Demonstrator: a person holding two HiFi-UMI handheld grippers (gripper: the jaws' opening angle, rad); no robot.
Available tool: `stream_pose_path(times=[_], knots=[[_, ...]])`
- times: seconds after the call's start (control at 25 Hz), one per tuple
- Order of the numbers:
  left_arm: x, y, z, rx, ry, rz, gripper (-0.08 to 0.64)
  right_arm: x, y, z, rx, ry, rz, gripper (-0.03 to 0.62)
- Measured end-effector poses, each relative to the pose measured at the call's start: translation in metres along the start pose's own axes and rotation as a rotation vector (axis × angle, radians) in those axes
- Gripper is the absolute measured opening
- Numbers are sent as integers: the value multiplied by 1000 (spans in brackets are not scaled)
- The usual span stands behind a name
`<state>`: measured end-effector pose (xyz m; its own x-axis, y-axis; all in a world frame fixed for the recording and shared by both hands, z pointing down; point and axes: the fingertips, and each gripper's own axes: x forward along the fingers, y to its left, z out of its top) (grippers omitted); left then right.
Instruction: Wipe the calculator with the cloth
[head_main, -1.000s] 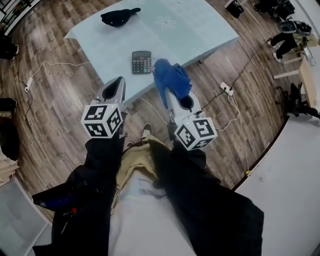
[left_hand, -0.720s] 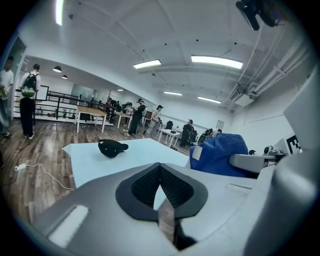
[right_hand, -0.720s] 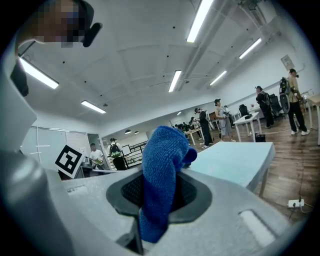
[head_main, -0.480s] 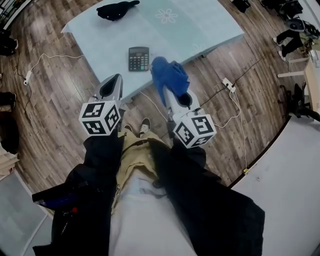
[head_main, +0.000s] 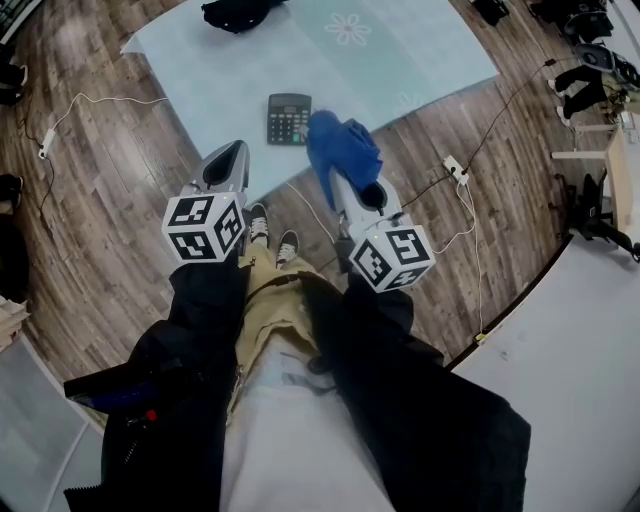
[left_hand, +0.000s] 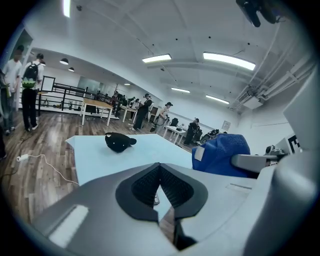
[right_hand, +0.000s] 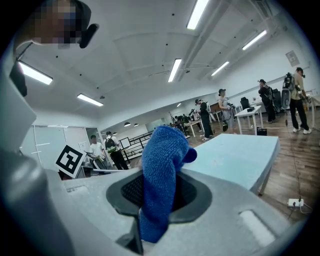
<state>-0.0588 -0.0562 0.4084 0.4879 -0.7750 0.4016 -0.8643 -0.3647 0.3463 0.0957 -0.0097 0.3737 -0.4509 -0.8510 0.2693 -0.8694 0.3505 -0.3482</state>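
Observation:
A dark calculator lies near the front edge of the light blue table. My right gripper hangs in front of that edge, over the floor, shut on a blue cloth. The cloth bunches upward and hides the jaw tips. It sits just right of the calculator in the head view. My left gripper is level with it to the left, jaws shut with nothing between them. The cloth also shows in the left gripper view.
A black cap rests at the table's far side. White cables and a power strip lie on the wooden floor to the right. My shoes stand close to the table edge. People and desks fill the room's background.
The grippers and the feet have come slightly closer to the table edge. The cloth stays clamped in the right gripper and the calculator has not moved.

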Motion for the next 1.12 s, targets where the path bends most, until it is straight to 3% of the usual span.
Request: stream_pose_path(times=[0.36, 0.72, 1.12], knots=[[47, 62, 14, -27, 61, -62, 0, 80, -5, 5, 11, 33, -112, 94], [55, 64, -4, -32, 112, -67, 0, 85, -18, -10, 26, 63, -144, 94], [82, 63, -35, -35, 172, -9, 0, 116, -66, -37, 37, 106, -163, 94]])
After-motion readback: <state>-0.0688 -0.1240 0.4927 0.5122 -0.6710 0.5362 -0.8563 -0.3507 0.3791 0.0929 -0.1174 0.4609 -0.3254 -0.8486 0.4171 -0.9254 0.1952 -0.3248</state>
